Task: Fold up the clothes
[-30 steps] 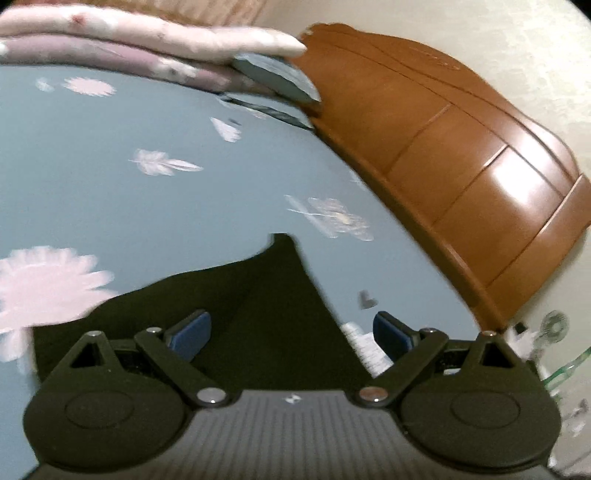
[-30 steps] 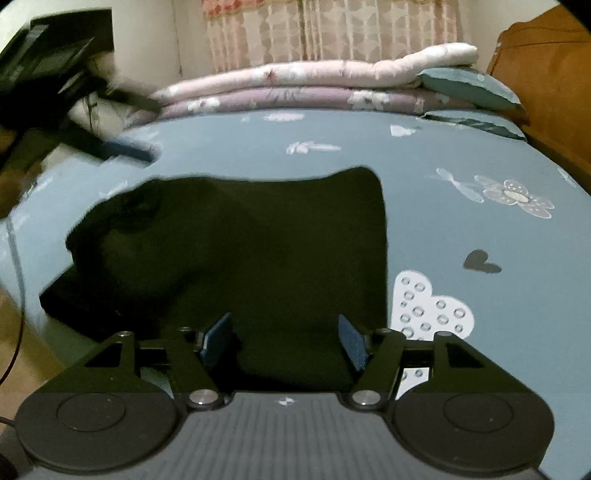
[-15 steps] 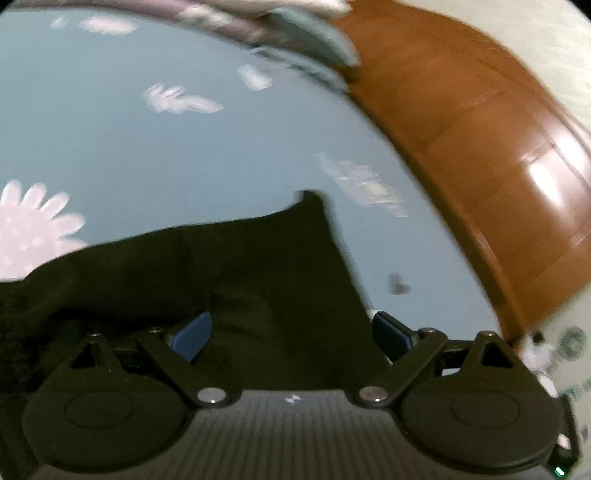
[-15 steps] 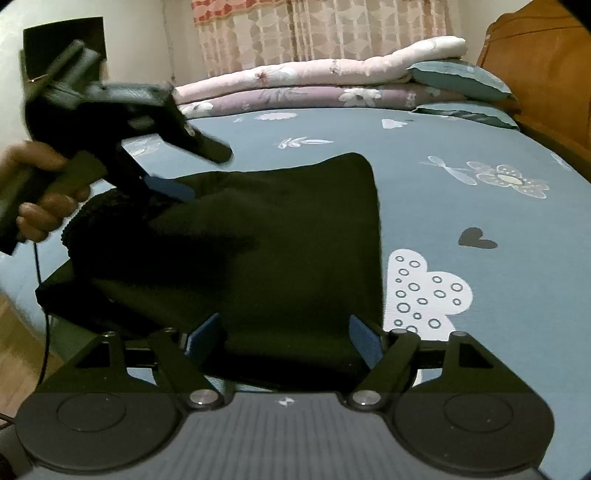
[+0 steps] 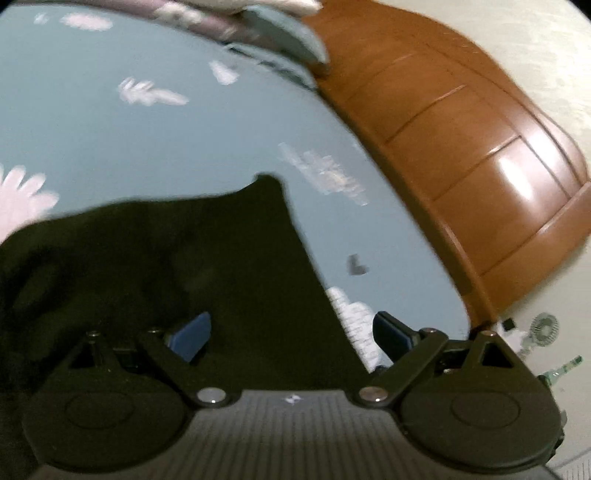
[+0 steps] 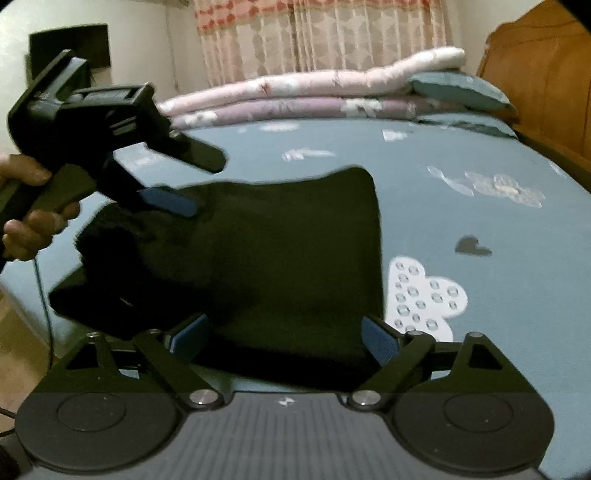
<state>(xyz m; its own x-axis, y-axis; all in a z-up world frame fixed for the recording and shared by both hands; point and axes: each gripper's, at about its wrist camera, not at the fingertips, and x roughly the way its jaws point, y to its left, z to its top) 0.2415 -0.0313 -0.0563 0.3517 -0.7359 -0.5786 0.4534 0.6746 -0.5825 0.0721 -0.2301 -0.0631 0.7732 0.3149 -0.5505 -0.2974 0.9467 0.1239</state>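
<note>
1. Black garment (image 6: 266, 266) lies spread on the bed (image 6: 480, 206), on a blue sheet printed with white flowers, a dotted cloud and a small dark heart. It covers the near left part of the bed, with its left end bunched up and hanging a bit over the bed's edge.
2. Right gripper (image 6: 284, 332) sits at the garment's near hem. Its fingers (image 6: 380, 338) have just been opening and now stand wide apart, one on each side of the hem, with the cloth lying loose between them and not pinched.
3. Left gripper (image 6: 173, 181) comes in from the left, held by a hand (image 6: 26, 221) with a cable dangling below it. In the right wrist view its blue-padded fingers are spread, the lower one just over the bunched left part of the garment. Can't tell if it's actually touching the cloth.
4. From the left wrist view the left gripper (image 5: 291, 332) is wide open too, one finger over the black cloth and the other over the sheet past the garment's right edge. Nothing is gripped. That view is pretty blurry.
5. Folded quilts (image 6: 295, 96), pink over purple, are stacked at the far end of the bed, with a blue pillow (image 6: 461, 88) beside them by the wooden headboard (image 5: 461, 147).
6. Curtain (image 6: 321, 33) hangs behind the quilts.
</note>
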